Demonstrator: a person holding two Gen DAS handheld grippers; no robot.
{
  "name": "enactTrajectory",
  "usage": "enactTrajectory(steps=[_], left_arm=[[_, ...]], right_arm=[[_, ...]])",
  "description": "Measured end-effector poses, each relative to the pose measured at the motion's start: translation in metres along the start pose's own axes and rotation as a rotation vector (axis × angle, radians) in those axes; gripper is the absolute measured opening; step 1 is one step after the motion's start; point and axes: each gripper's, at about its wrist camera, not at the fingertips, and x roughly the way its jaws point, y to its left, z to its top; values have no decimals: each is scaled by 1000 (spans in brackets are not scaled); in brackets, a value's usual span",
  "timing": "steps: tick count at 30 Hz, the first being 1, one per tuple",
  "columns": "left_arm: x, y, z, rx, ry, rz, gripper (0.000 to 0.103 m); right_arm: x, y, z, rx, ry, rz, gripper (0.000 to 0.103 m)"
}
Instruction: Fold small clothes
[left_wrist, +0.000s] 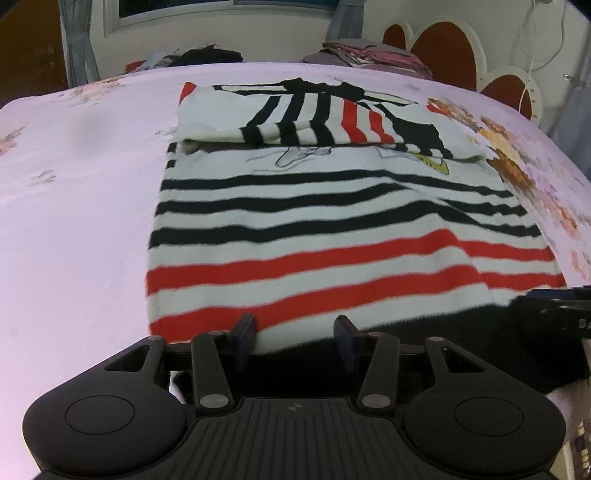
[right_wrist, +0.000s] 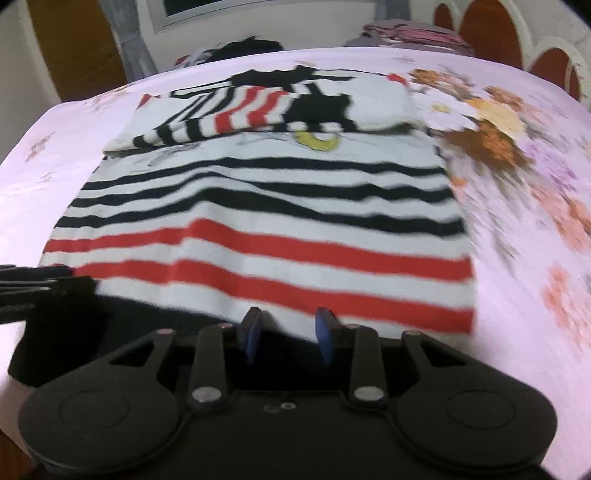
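Lay centre frame on the pink bedsheet (left_wrist: 74, 184), striped sweater (left_wrist: 332, 229) with sleeves folded in; left gripper (left_wrist: 295, 338) and right gripper (right_wrist: 289, 330) part-open over its black hem, nothing visibly pinched; needed equal, simultaneous corner grips.

Indoor light is falling evenly and rather dimly; no hard shadows are showing. Fisheye distortion is bending both views' edges. Motion blur is smearing the right wrist view, especially the bedsheet (right_wrist: 517, 206).

Striped sweater (left_wrist: 332, 229) lies flat on the bed, sleeves folded across its top.
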Motion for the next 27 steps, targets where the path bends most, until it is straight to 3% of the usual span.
enactTrajectory(steps=[8,19,22,27], left_arm=[[-16,12,-16,-22,-4,-10,47],[-50,55,-38,-143,-7,-40,49],[-49,65,-43,-176,11,-44,62],[-38,65,-47,-227,26,-116,65]], right_arm=[[-18,-8,-24,24,-10,-43,33],[-50,-28,-37,131,-93,-74,45],[-52,-37,-40,154,-94,-96,50],[-45,-56,-42,196,-76,-124,55]])
